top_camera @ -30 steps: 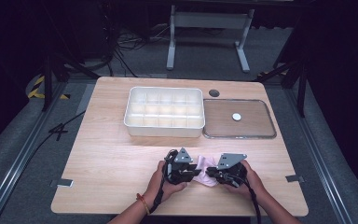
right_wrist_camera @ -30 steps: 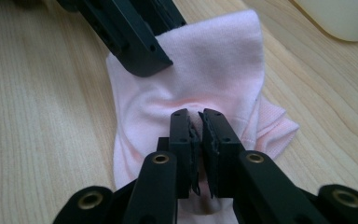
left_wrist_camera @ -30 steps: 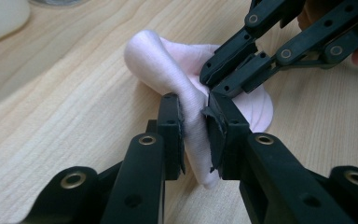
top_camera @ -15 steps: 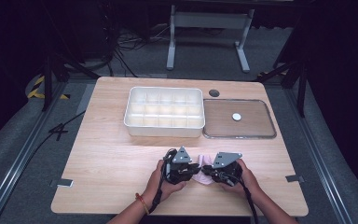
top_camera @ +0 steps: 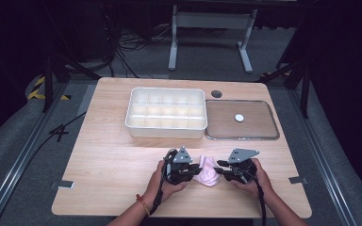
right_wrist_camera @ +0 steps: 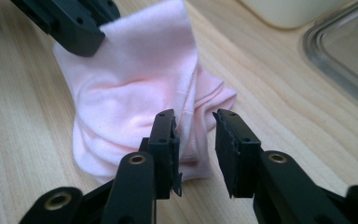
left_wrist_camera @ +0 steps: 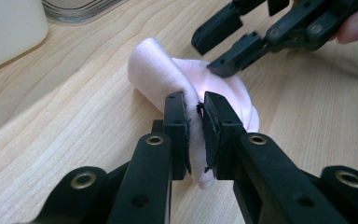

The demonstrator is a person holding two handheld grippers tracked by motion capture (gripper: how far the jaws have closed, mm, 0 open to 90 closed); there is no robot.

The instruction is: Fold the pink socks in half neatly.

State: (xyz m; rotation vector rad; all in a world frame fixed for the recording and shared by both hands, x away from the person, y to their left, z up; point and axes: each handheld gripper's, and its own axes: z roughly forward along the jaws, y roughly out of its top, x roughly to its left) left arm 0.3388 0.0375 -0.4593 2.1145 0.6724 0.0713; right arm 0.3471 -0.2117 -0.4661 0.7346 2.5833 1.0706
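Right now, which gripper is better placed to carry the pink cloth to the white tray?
Left. The left gripper is clamped on a fold of the pink cloth, while the right gripper has just been opening, its pads off the fabric. Both sit about equally far from the white tray.

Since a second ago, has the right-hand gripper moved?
Yes, slightly: the right gripper edged left toward the pink cloth, judged against the clear lid. Its jaws have just been opening, cloth edge between them.

Overhead forward; gripper cameras close (facing)
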